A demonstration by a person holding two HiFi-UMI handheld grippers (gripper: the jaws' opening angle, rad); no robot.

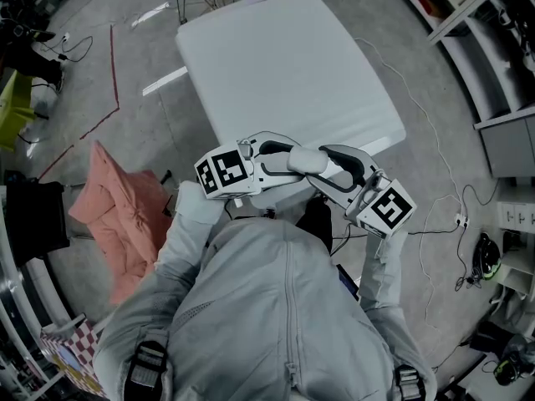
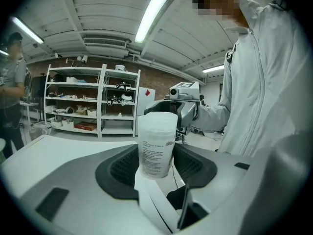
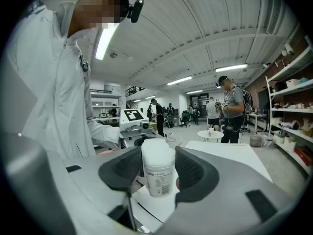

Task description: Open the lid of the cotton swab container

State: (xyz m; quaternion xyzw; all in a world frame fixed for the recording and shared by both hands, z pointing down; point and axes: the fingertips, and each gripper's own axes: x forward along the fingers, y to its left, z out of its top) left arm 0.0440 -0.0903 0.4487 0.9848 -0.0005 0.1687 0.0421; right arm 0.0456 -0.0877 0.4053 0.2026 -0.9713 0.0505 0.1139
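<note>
Two grippers meet in the air over the near edge of the white worktop [image 1: 292, 65], with one swab container between them.

Far left, on the floor: pink cloth [image 1: 117, 211], crumpled.

Left gripper [image 1: 280, 157]: points right, jaws closed on the container [image 1: 306, 160]. Its own view shows a dark pad against each side of the container, with the printed label facing the camera.

Container: white, cylindrical, lying roughly level between the two grippers, clear of the worktop. Lid looks shut in both gripper views.

Right gripper [image 1: 333, 172]: points left and is also clamped on the container. Its own view shows a pad on each side of the white body, the plain white end uppermost and the label band below it.

Person in a pale jacket [image 1: 276, 307] holds both grippers, close to the chest.

Far right: shelves [image 1: 468, 7] along the wall.
</note>
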